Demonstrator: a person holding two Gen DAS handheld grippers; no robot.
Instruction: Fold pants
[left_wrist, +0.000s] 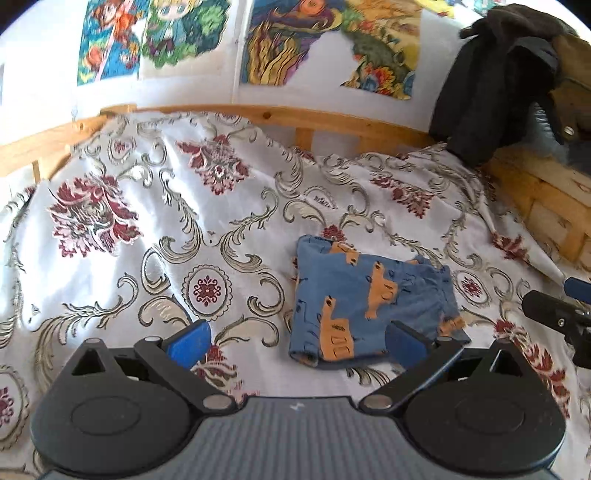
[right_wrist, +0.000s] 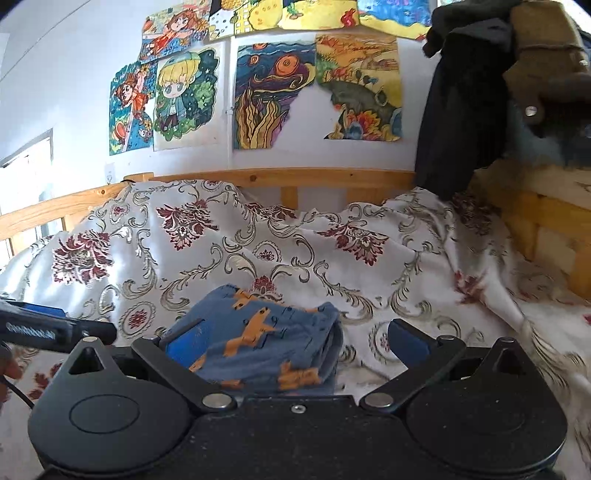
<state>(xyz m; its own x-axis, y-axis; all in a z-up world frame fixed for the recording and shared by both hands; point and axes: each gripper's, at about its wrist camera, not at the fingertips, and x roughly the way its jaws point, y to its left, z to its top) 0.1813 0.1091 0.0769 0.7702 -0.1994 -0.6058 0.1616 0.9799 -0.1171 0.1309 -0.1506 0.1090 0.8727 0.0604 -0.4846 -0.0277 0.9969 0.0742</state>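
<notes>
A bedroom in a home, likely a child's. A wooden bed frame (right_wrist: 280, 177) with a slatted rail, covered by a white bedspread (left_wrist: 155, 206) patterned in dark red flowers and grey-gold scrolls. Hand-coloured drawings (right_wrist: 184, 96) of cartoon figures and bright landscapes stuck to the pale wall (right_wrist: 66, 66) above the rail. Dark clothes (left_wrist: 491, 85) draped over the wooden end of the bed, small blue pants (left_wrist: 362, 295) with orange prints lying folded on the cover.
</notes>
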